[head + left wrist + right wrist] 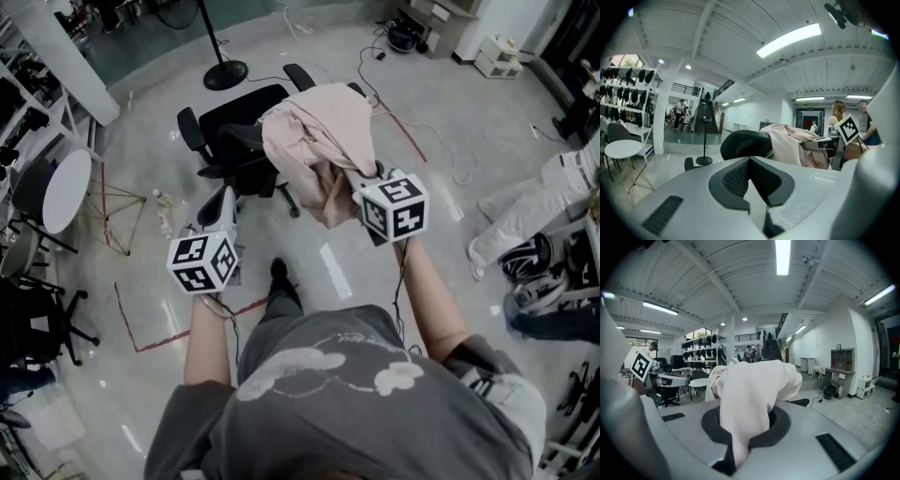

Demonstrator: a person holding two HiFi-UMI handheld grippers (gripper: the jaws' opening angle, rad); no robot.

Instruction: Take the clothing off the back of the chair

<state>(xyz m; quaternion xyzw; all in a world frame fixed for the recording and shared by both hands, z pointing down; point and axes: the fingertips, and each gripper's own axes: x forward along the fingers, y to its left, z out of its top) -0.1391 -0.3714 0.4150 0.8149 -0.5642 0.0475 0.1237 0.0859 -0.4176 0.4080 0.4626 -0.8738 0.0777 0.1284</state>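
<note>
A pale pink garment (314,131) lies draped over the back of a black office chair (239,127) in the head view. My right gripper (359,185) is at the garment's near right edge and is shut on a fold of the cloth. In the right gripper view the fabric (750,390) runs down into the closed jaws (742,425) and hides the pads. My left gripper (225,199) hangs to the left of the chair, apart from it, shut with nothing held. The left gripper view shows the chair back (745,143) and the garment (787,143) ahead beyond its jaws (751,161).
A fan stand's round base (225,73) sits behind the chair. At the far left are a white round table (66,187) and dark chairs. Red tape (178,333) marks the floor. A person's pale trouser legs (525,206) and a dark bag (525,258) are at the right.
</note>
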